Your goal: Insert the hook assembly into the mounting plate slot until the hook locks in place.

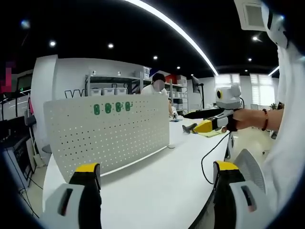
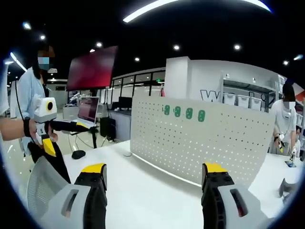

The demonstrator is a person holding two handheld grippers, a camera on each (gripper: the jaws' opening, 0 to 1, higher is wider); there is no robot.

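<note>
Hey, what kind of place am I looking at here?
Probably an open-plan office or lab workspace: a white table with an upright pegboard, a laptop on a desk, shelves of bins, and strip ceiling lights.

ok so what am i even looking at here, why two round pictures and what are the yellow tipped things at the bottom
These come from two fisheye cameras, each riding on a hand-held grasping tool; there is no robot arm. A person holds one tool in each hand. The grey jaws with yellow tips rising from the bottom of each picture belong to that camera's own tool: the left tool in the left gripper view, the right tool in the right gripper view. Both stand open and hold nothing. Each view also catches the other tool, held out to one side. Ahead, on the white table, stands an upright white perforated mounting board with four small green pieces near its top edge. Other people stand in the room behind.
</note>
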